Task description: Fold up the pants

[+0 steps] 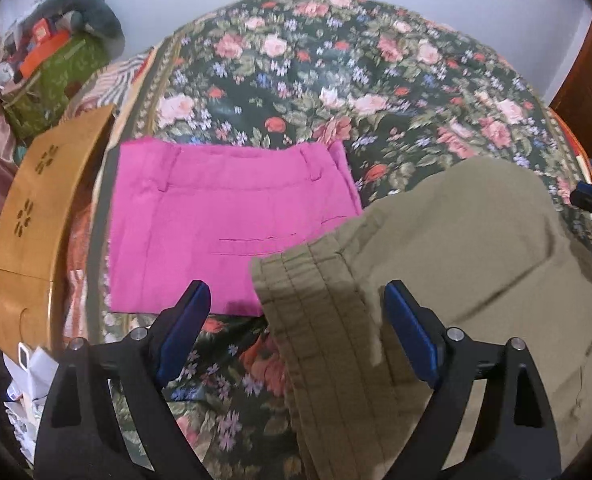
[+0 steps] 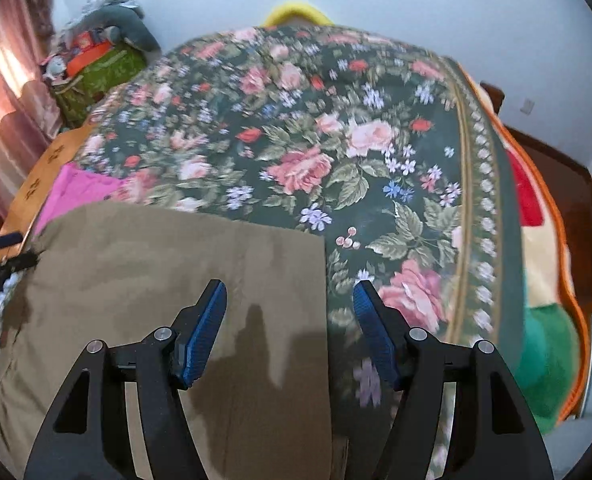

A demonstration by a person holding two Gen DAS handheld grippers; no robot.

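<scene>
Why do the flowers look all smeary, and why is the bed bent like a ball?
Right wrist view: the floral bedspread is smeared by motion blur, while the right gripper stays sharp and casts dark shadows on the khaki pants. Left wrist view: the fisheye lens bulges the bed round and darkens the corners; the pink pants look fairly crisp.

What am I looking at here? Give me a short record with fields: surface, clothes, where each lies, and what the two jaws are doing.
surface: floral bedspread
garment 1: pink pants, folded flat, lying left of the khaki pair
garment 2: khaki pants, its ribbed waistband overlapping the pink pair's edge
left gripper: jaws open, nothing pinched, over the waistband
right gripper: jaws open, nothing pinched, over the khaki pair's right edge
beside bed: wooden board
</scene>
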